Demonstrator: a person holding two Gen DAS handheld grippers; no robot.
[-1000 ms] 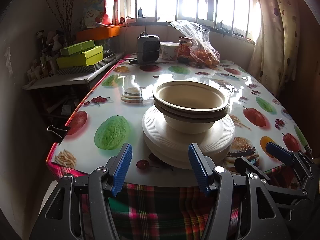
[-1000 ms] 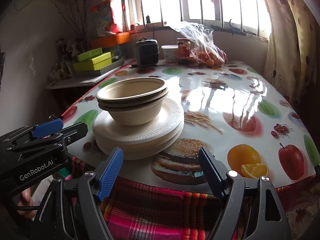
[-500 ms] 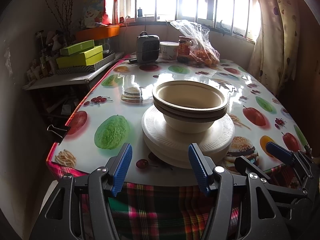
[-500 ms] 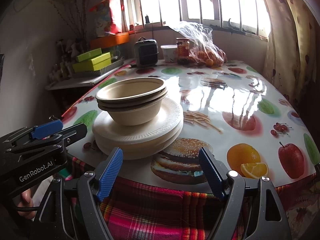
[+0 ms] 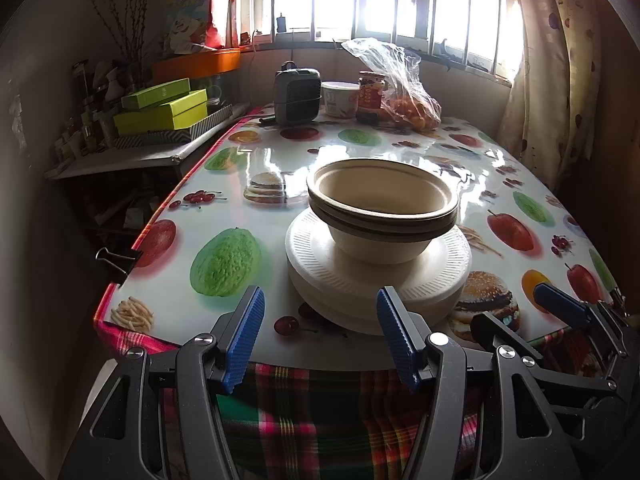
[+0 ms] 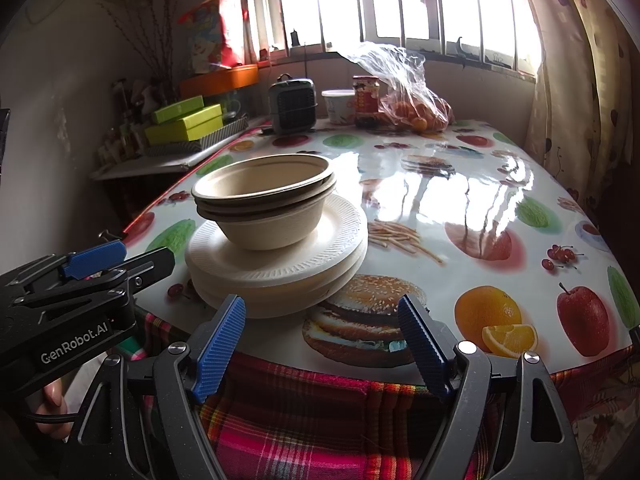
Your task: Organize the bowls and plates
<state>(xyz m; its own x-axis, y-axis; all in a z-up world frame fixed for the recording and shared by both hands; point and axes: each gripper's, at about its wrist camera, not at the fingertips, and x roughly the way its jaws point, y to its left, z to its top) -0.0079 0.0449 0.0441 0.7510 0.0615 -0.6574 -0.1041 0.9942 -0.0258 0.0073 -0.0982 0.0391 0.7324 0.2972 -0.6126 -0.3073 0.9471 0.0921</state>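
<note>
I have both tongs off the near edge of the table [image 5: 120, 292], and neither touches anything. The left gripper [image 5: 320, 336] stands spread with nothing between its blue pads, and so does the right gripper [image 6: 320, 344], a little wider. The stack of bowls [image 5: 382, 208] sits nested on the stack of plates [image 5: 376, 276], close to the table's near edge. At the far edge are a bag of oranges [image 5: 404, 96] and a jar [image 5: 370, 96].
</note>
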